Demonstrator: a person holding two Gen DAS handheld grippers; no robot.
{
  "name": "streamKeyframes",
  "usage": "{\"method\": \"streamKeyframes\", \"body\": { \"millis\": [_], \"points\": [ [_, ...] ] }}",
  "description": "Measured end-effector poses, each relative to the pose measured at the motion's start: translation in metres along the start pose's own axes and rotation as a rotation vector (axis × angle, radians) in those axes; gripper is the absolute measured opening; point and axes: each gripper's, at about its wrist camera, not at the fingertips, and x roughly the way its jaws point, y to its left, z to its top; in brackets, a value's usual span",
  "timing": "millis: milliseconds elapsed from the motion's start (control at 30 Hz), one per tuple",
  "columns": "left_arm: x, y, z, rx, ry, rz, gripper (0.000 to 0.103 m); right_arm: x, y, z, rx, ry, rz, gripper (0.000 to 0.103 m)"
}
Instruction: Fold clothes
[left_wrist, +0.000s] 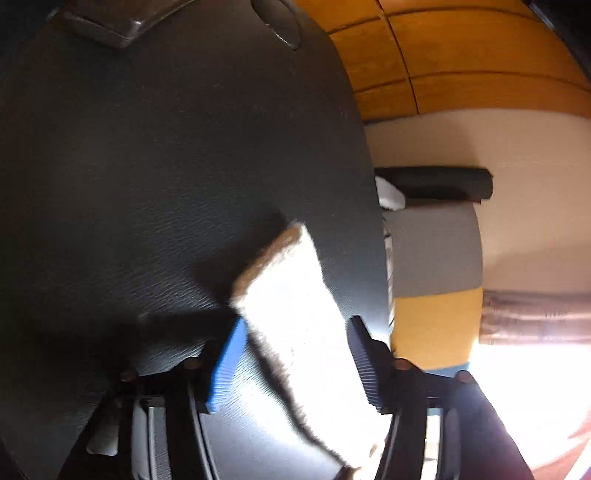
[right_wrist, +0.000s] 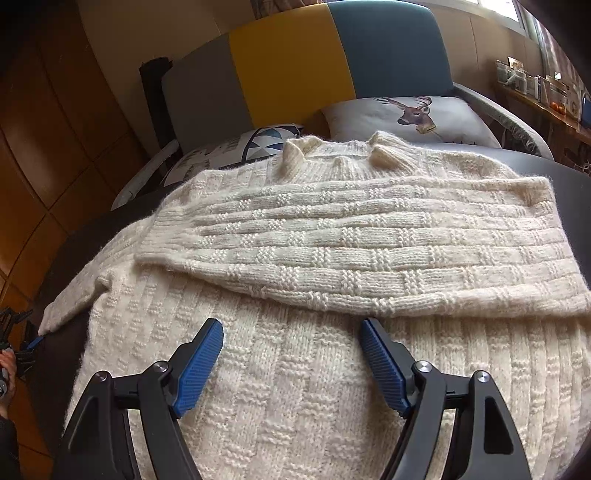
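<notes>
A cream knitted sweater (right_wrist: 295, 387) is lying spread on a dark bed (right_wrist: 55, 369), one sleeve (right_wrist: 369, 251) folded crosswise just ahead of the right gripper (right_wrist: 291, 363) hovering open-fingered, while the left gripper (left_wrist: 291, 369) is reaching, fingers spread around the other sleeve's cuff (left_wrist: 291, 295).

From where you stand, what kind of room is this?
Most likely a bedroom in a home. A cream knitted sweater lies on a dark bed cover, beside a deer-print pillow and a padded headboard, with wooden wardrobe panels alongside.
</notes>
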Motion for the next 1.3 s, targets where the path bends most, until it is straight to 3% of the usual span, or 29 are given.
{"method": "streamKeyframes", "body": {
  "millis": [200, 300, 333, 533, 567, 600, 767, 1000, 1167, 1300],
  "points": [
    [0.005, -0.002, -0.001, -0.117, -0.060, 0.008, 0.057, -0.001, -0.005, 0.000, 0.027, -0.007, 0.035, 0.080],
    [0.009, 0.000, -0.003, -0.173, -0.072, 0.041, 0.035, -0.001, -0.008, 0.000, 0.042, -0.012, 0.055, 0.080],
    [0.010, -0.001, -0.004, -0.179, -0.077, 0.053, 0.033, -0.001, -0.009, 0.000, 0.047, -0.014, 0.062, 0.080],
    [0.012, -0.009, -0.010, -0.147, -0.099, 0.130, 0.032, -0.003, -0.015, 0.000, 0.080, -0.024, 0.102, 0.081],
    [0.012, -0.011, -0.010, -0.132, -0.100, 0.146, 0.027, -0.003, -0.016, 0.000, 0.086, -0.026, 0.109, 0.081],
    [0.013, -0.013, -0.011, -0.118, -0.100, 0.163, 0.010, -0.004, -0.018, -0.001, 0.093, -0.028, 0.117, 0.081],
    [0.012, -0.014, -0.019, -0.092, -0.092, 0.182, 0.008, -0.005, -0.025, -0.001, 0.127, -0.039, 0.159, 0.081],
    [0.005, -0.071, -0.052, 0.097, -0.021, 0.043, 0.008, -0.006, -0.027, -0.001, 0.141, -0.044, 0.174, 0.081],
    [0.031, -0.144, -0.109, 0.295, 0.102, -0.066, 0.008, -0.006, -0.026, -0.001, 0.134, -0.041, 0.165, 0.081],
    [0.065, -0.180, -0.172, 0.409, 0.226, -0.100, 0.008, -0.006, -0.029, -0.002, 0.146, -0.043, 0.180, 0.081]
  ]
}}
